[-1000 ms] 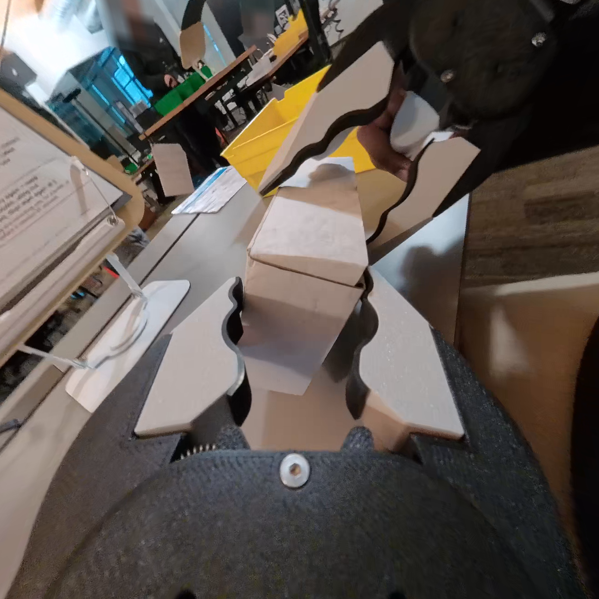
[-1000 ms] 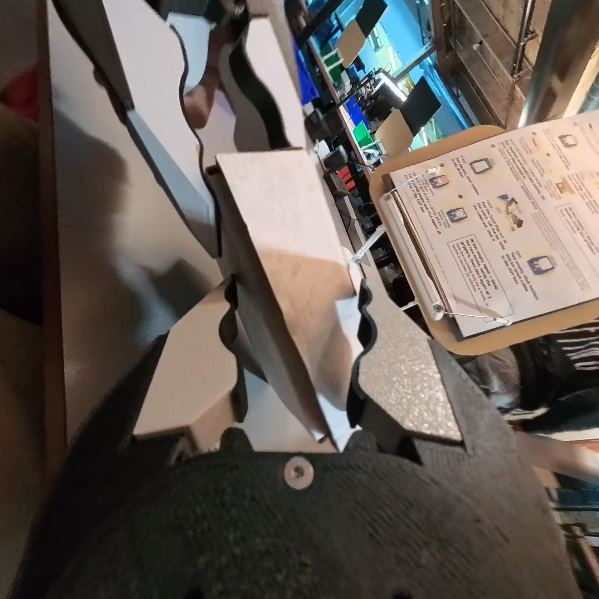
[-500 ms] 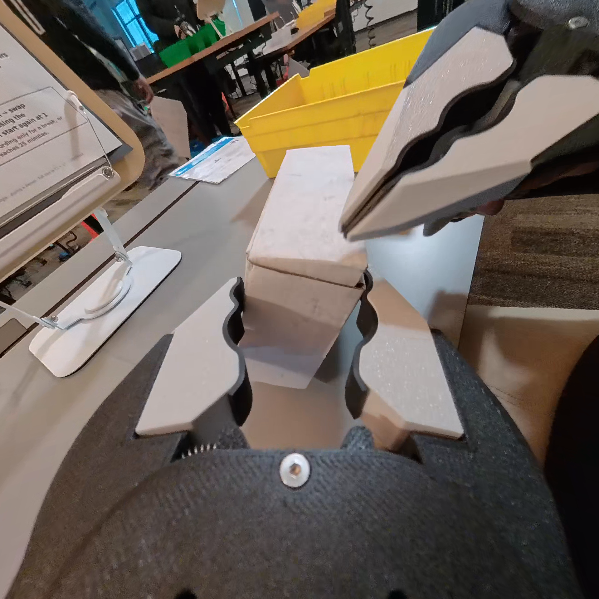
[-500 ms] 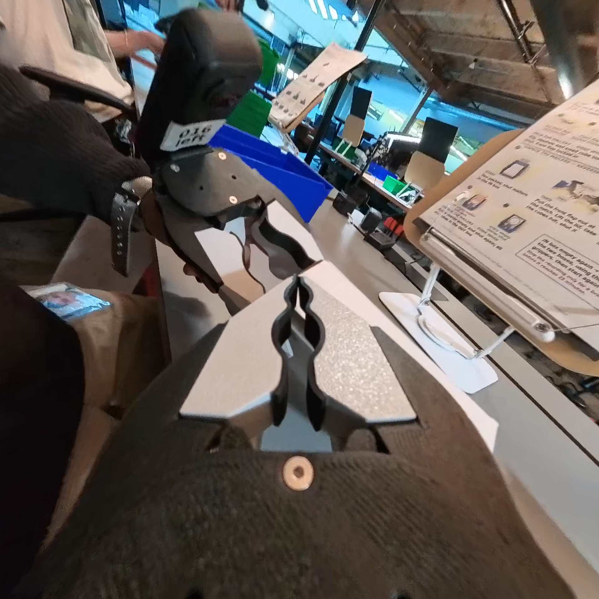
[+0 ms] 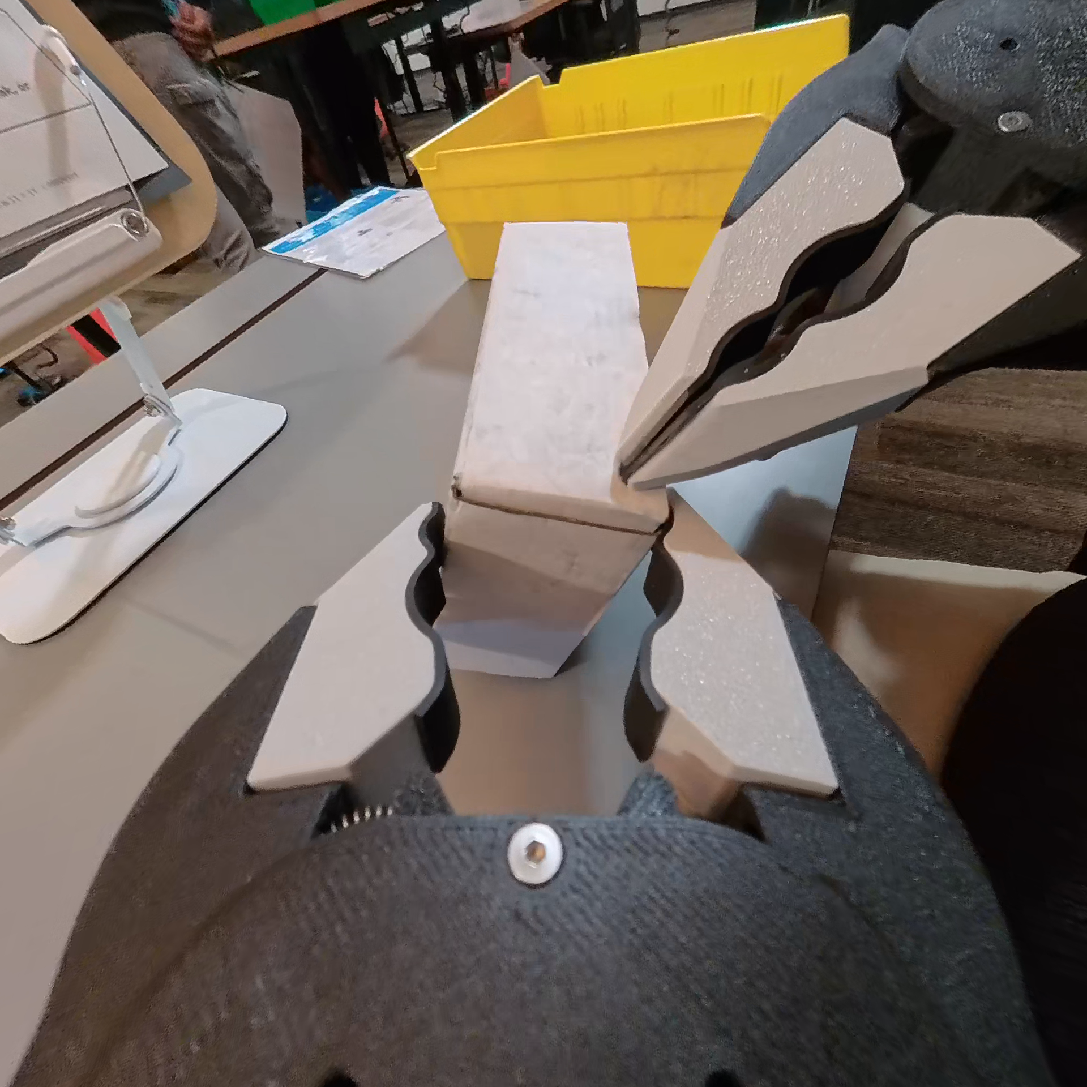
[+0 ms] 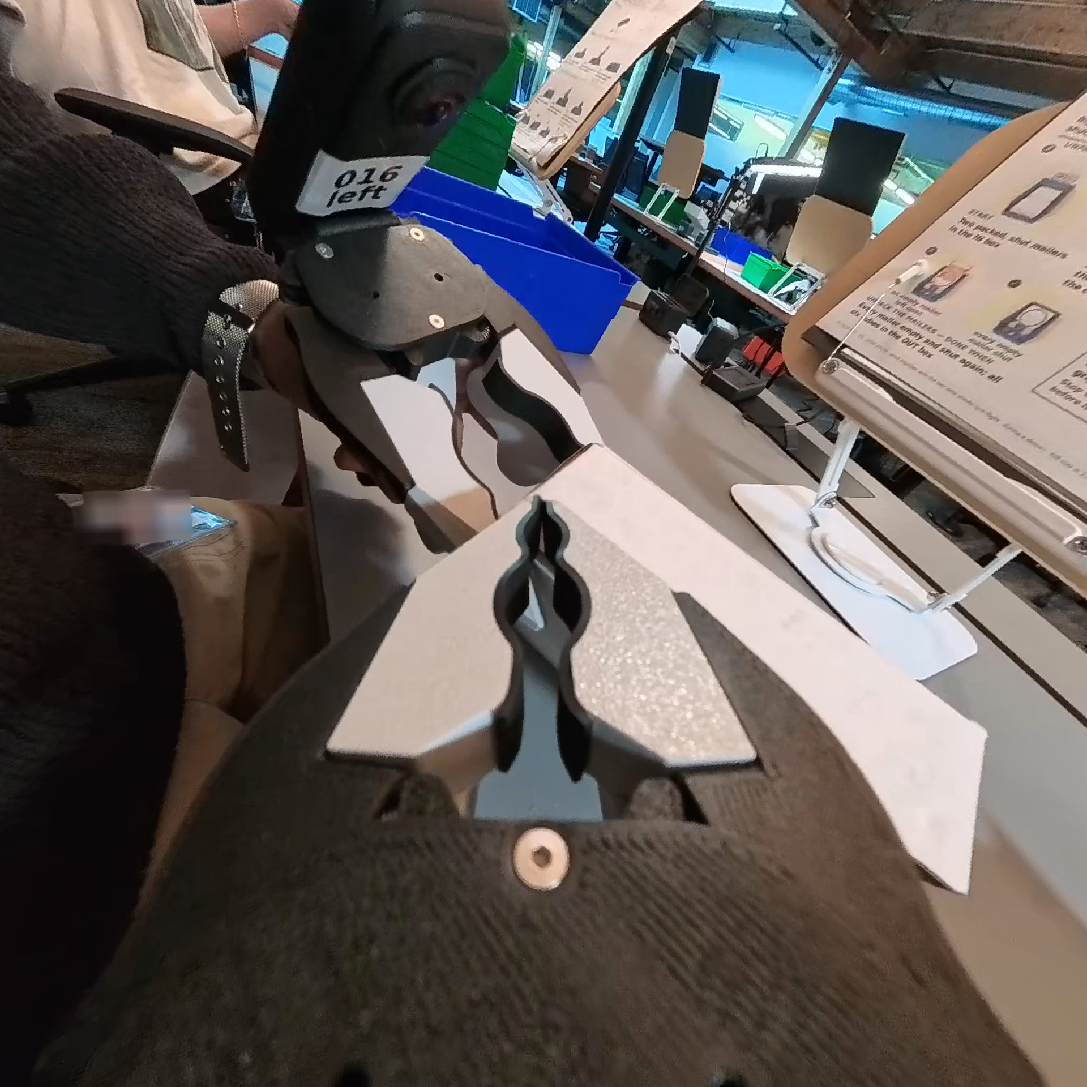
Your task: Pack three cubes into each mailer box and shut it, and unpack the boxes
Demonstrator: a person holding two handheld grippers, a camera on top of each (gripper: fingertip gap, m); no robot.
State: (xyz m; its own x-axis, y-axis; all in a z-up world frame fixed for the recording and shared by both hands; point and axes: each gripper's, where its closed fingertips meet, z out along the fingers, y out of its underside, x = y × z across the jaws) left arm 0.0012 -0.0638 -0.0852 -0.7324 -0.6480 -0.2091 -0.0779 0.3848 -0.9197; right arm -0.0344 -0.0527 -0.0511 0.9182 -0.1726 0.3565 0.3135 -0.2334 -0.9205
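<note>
White cardboard mailer box (image 5: 553,376), closed, lying on the grey worktop (image 5: 329,353) with its long axis running straight away from the left tongs (image 5: 544,564) toward the yellow bin (image 5: 588,176) beyond its far end. Near end of the box sits between the two spread fingers of the left tongs; the left finger (image 5: 364,659) touches the box's side, the right finger (image 5: 729,664) lies just beside the opposite corner, so the grip is on the box's narrow width. Whether the near end is raised off the worktop cannot be told.

Right tongs (image 5: 632,470) enter from the upper right, their fingers brought together with nothing between them, tips resting at the near right corner of the box lid. In the right wrist view the same right tongs (image 6: 544,517) point along the box (image 6: 823,676), which extends back beneath them, toward the left tongs (image 6: 488,441) at its far end.

Beside the box, to its left in the left wrist view, a clipboard stand (image 5: 129,470) with a white base holds a printed sheet. A blue bin (image 6: 529,270) stands farther off on the worktop.
</note>
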